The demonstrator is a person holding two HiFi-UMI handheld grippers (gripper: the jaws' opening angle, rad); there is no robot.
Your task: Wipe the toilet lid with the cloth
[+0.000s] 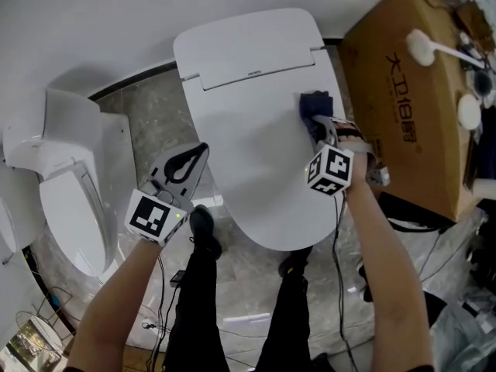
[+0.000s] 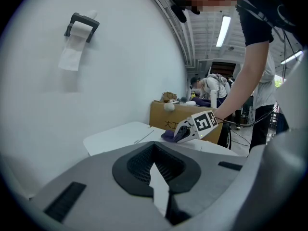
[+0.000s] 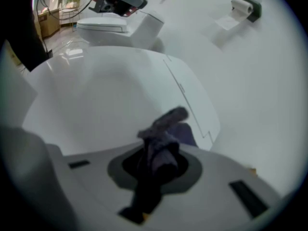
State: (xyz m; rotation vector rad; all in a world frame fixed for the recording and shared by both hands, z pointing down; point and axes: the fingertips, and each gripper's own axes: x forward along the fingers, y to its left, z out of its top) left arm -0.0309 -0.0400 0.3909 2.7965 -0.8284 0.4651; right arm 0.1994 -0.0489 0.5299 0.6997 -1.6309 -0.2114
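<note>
At far left, ignore the second toilet (image 1: pixel 70 184). Next, hold the left gripper (image 1: pixel 200 152), tips pressed together on nothing, just off the left edge of the toilet lid (image 1: pixel 248 130) and clear of the stroke. Wipe the closed, flat top in overlapping passes with even downward pressure, probably from the hinge end toward the front rim. Press the cloth (image 1: pixel 314 105), now on the right rear part, flat rather than dragging a bunched corner. Trust the right gripper (image 1: pixel 318 126), pinching it firmly. Avoid bumping the cardboard box (image 1: pixel 411 91) at right.

Look to the right gripper view for the wad between the jaws and a loose flap lying on the white surface; from the head, only a dark patch. Look to the left gripper view for the side-on meeting of cloth and top, plus a paper roll (image 2: pixel 79 30) on the wall.
</note>
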